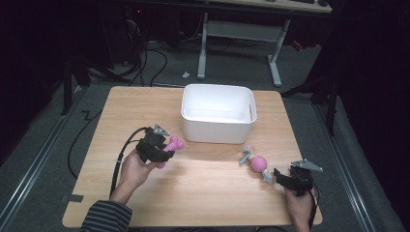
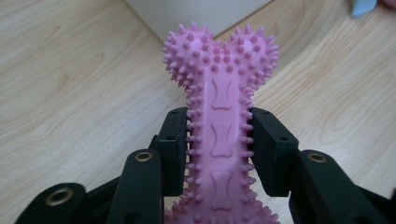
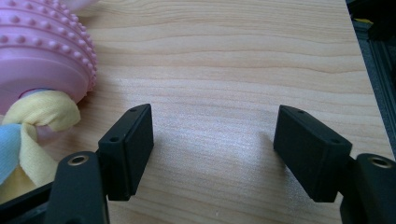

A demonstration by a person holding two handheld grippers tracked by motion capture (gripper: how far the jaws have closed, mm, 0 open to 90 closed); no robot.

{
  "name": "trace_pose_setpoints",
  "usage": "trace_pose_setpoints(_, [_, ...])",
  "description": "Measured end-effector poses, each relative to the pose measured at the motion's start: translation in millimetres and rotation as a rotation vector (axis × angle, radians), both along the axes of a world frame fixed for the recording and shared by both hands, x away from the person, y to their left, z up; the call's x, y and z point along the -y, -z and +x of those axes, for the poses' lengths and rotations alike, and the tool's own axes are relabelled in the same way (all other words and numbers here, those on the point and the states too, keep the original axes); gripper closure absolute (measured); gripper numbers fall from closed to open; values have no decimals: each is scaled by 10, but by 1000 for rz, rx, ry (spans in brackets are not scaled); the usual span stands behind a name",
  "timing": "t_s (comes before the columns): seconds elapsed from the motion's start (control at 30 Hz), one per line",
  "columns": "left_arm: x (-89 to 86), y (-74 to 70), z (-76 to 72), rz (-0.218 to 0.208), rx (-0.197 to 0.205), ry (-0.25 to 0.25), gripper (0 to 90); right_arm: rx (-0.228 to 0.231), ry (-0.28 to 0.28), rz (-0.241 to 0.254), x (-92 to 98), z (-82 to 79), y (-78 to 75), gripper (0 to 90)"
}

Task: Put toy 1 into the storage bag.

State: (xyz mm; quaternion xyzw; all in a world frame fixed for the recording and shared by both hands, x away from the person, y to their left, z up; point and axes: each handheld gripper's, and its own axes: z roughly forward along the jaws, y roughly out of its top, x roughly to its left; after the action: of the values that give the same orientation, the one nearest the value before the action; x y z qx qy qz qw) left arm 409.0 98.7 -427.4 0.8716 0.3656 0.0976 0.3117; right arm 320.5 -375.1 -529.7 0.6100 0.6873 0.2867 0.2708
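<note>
While the left tongs (image 1: 163, 147) clamp the shaft of a pink spiked bone toy (image 1: 171, 147), the toy sits just clear of the pale wooden worktop (image 1: 203, 188), in front of the left corner of the white bin (image 1: 218, 113) and near its front wall. In the left gripper view, both black pads (image 2: 175, 151) press against the studded sides of the bone toy (image 2: 219, 116); its double-lobed head projects beyond the jaw tips toward the base of the bin (image 2: 196, 14), and three small bone-shaped reliefs run along its flat face. The person's left hand (image 1: 135, 166) grips the body of this tool from below, with a striped sleeve (image 1: 106, 217) at the lower edge of the high view and a black cable (image 1: 121, 159) trailing back from the tool. The right tongs (image 1: 280, 175) rest low on the right part of the worktop, carried by the right hand (image 1: 299, 205). In the right gripper view, the right tongs (image 3: 212, 149) stand wide apart over bare wood with nothing between them. A second toy, a pink studded ball on a knotted rope (image 1: 257, 164), lies just beside the tips of the right tongs; in the right gripper view the ball toy (image 3: 39, 51) lies to the left of the left jaw, its yellow and blue fabric (image 3: 28, 135) close to that jaw, though contact cannot be told.
</note>
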Motion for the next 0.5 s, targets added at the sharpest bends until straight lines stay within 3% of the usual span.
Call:
trace_pose_setpoints(0.27, [38, -259, 68, -61, 15, 24, 592, -4, 2, 1, -5, -3, -2, 290])
trace_pose_setpoints(0.5, [85, -453, 125, -82, 24, 49, 592, -1, 0, 2, -5, -3, 0, 290])
